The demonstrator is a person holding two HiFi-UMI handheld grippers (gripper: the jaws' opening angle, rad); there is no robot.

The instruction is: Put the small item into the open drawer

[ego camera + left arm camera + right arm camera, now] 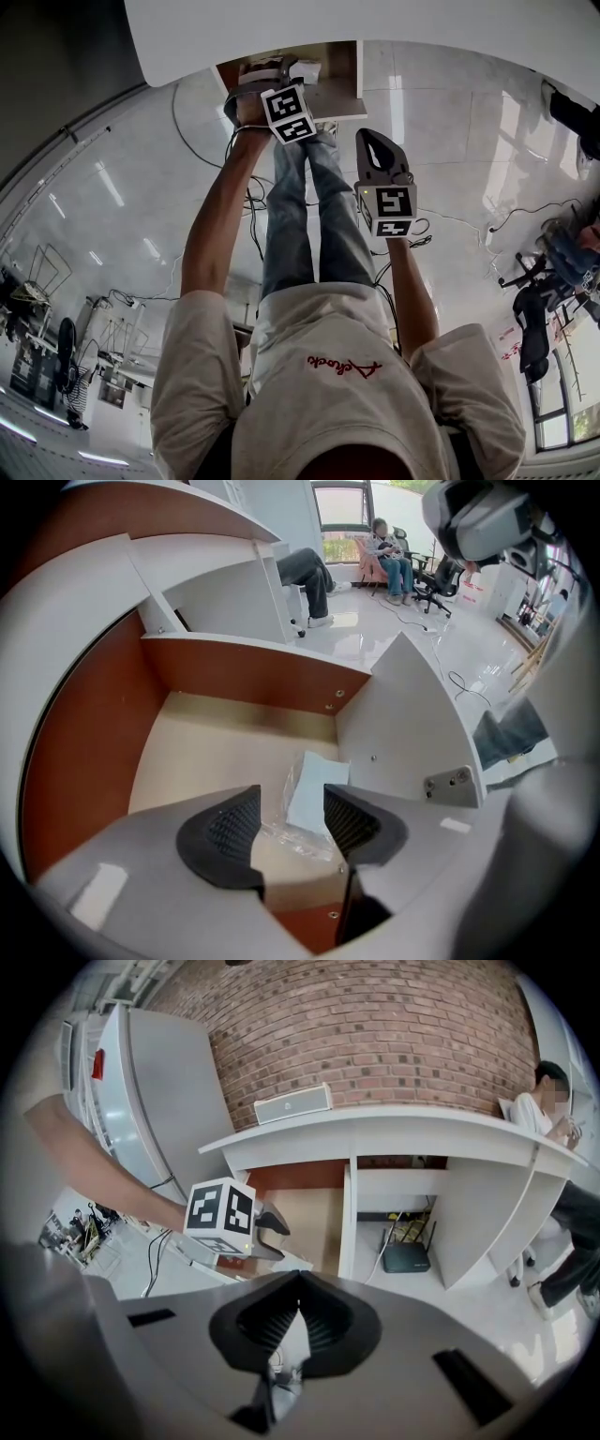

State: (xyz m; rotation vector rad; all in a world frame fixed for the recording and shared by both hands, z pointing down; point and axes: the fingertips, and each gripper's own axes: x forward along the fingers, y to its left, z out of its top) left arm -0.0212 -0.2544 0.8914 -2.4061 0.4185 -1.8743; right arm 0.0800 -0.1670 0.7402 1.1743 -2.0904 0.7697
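Left tool (292,795) around clear-wrapped pale-blue packet (313,782)

Strong fisheye bending is seen at every edge, with dark corners. Daylight is admitted through a window (341,505); glare is thrown across the glossy floor (450,131).

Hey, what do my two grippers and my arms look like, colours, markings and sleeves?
The left gripper and right gripper both have grey bodies and black ribbed pads. Each carries a white cube with black square markers. The arms are bare below the short sleeves of a pale T-shirt.
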